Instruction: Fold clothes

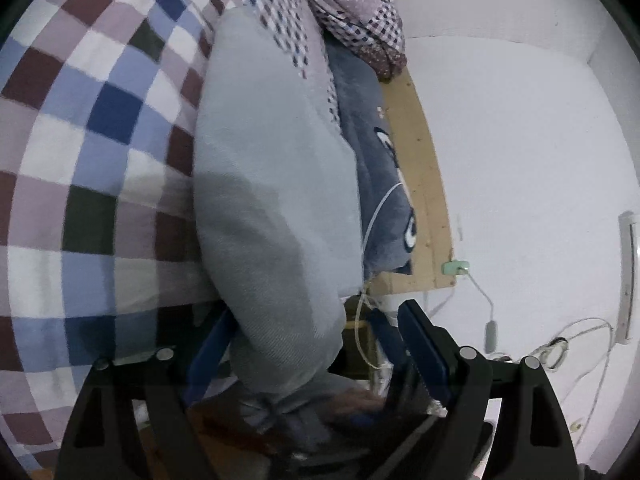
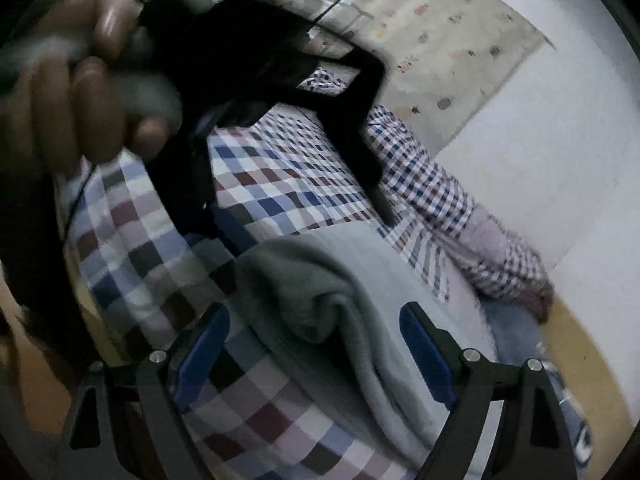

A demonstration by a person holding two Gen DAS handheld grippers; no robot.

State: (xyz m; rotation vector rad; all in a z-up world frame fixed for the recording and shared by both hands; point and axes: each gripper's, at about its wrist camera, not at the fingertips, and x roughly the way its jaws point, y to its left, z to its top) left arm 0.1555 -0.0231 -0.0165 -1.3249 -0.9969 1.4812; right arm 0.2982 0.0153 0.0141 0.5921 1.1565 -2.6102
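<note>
Grey garment [image 2: 352,276] is lying bunched on the checked bed [image 2: 260,184]. Right tool [image 2: 314,344] is hovering w/ jaws spread around the fold at 12 o'clock, prob lining up a pinch. Left tool [image 1: 308,344] is also spread, cloth btwn fingers.

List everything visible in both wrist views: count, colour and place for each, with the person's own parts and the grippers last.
Pale grey knit garment: one, partly folded, on the bed; also in the right view.
Checked patchwork bedspread: one, blue, maroon, white and dark green, under the garment.
Small-check fabric: one, maroon, navy and white, bunched along the bed's wall side.
Blue-grey plush blanket with a printed pattern: one, at the bed's edge.
Wooden bed rail: one, light brown.
White cables: several, near the wall.
Hand: one, blurred, upper left of right view.
Left gripper: black with blue pads, open around the garment.
Right gripper: same colours, open over the garment.
</note>
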